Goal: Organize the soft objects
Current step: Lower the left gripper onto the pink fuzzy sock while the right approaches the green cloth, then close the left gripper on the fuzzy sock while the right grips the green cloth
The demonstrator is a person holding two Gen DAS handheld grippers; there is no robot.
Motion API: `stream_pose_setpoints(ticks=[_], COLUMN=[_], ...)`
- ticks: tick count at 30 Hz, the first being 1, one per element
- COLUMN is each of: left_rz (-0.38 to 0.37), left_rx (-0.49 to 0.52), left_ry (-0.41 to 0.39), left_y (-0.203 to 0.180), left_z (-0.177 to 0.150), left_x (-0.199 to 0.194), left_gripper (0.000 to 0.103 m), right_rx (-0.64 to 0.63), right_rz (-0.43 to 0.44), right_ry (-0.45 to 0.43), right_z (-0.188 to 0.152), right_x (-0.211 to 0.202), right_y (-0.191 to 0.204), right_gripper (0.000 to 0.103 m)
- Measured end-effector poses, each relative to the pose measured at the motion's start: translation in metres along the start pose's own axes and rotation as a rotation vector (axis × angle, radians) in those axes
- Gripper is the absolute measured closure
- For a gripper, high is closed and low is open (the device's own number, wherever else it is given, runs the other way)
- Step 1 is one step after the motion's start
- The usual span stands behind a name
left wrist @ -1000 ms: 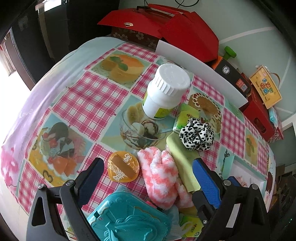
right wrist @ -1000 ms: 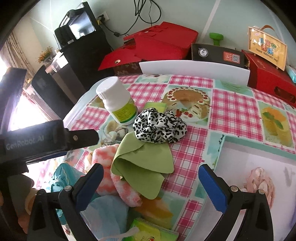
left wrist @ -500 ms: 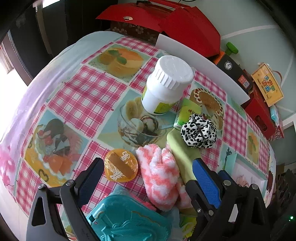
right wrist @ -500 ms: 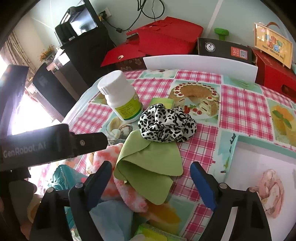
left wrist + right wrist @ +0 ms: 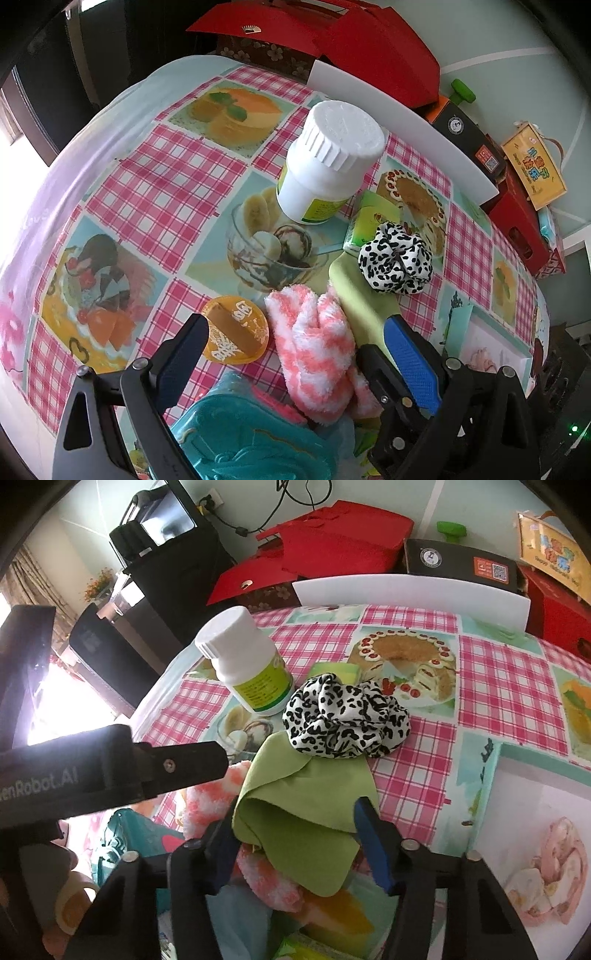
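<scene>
A folded green cloth point(image 5: 303, 805) lies on the checked tablecloth, with a black-and-white spotted scrunchie point(image 5: 345, 722) at its far edge and a pink-and-white fluffy sock point(image 5: 314, 347) beside it. My right gripper point(image 5: 295, 834) is open, its jaws on either side of the cloth's near fold. My left gripper point(image 5: 295, 343) is open over the fluffy sock, which lies between its jaws. The cloth point(image 5: 360, 295) and scrunchie point(image 5: 395, 258) also show in the left wrist view.
A white pill bottle point(image 5: 328, 162) stands behind the soft things. An orange round packet point(image 5: 236, 334), a teal plastic case point(image 5: 255, 439) and a green sachet point(image 5: 373, 221) lie nearby. A white board point(image 5: 410, 592) and red boxes point(image 5: 332, 542) edge the table's far side.
My right gripper has moved forward and down onto the green cloth, and its jaws have narrowed around the fold. My left gripper has barely moved.
</scene>
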State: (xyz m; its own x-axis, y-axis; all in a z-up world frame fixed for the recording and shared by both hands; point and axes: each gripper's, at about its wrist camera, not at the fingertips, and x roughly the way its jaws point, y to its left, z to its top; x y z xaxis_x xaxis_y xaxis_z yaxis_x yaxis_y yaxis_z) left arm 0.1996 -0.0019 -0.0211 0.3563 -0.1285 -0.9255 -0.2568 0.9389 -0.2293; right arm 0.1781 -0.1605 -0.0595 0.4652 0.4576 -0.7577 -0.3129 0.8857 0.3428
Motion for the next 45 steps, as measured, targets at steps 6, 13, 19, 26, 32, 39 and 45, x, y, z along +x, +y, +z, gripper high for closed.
stream_pose_setpoints(ticks=[6,13,19,26,32,39,45], left_rz=[-0.009,-0.016,-0.022,-0.030,-0.038,-0.031,-0.033], left_rx=[0.007,0.013,0.030,0.065,0.098,0.132,0.148], left_ry=[0.010,0.029,0.025,0.036,0.053,0.074,0.076], left_y=[-0.002,-0.003,-0.006,-0.011,-0.017,-0.022,-0.028], left_z=[0.000,-0.001,-0.002,0.000,0.000,-0.002,-0.002], left_x=[0.003,0.007,0.007,0.012,0.017,0.026,0.031], left_gripper=[0.011,0.023,0.024,0.024,0.041,0.050,0.064], right_rx=[-0.016,0.013,0.025,0.048,0.071,0.079,0.083], right_rz=[0.013,0.006,0.019,0.023,0.012,0.010,0.012], right_ry=[0.011,0.010,-0.007,-0.033,-0.039,-0.041,-0.034], right_z=[-0.001,-0.002,-0.001,0.001,0.003,0.003,0.003], right_x=[0.006,0.012,0.008,-0.001,-0.005,-0.006,-0.004], right_y=[0.004,-0.003,-0.006,-0.013,-0.021,-0.023,-0.024], right_gripper=[0.049,0.068,0.084,0.095,0.095,0.095,0.095])
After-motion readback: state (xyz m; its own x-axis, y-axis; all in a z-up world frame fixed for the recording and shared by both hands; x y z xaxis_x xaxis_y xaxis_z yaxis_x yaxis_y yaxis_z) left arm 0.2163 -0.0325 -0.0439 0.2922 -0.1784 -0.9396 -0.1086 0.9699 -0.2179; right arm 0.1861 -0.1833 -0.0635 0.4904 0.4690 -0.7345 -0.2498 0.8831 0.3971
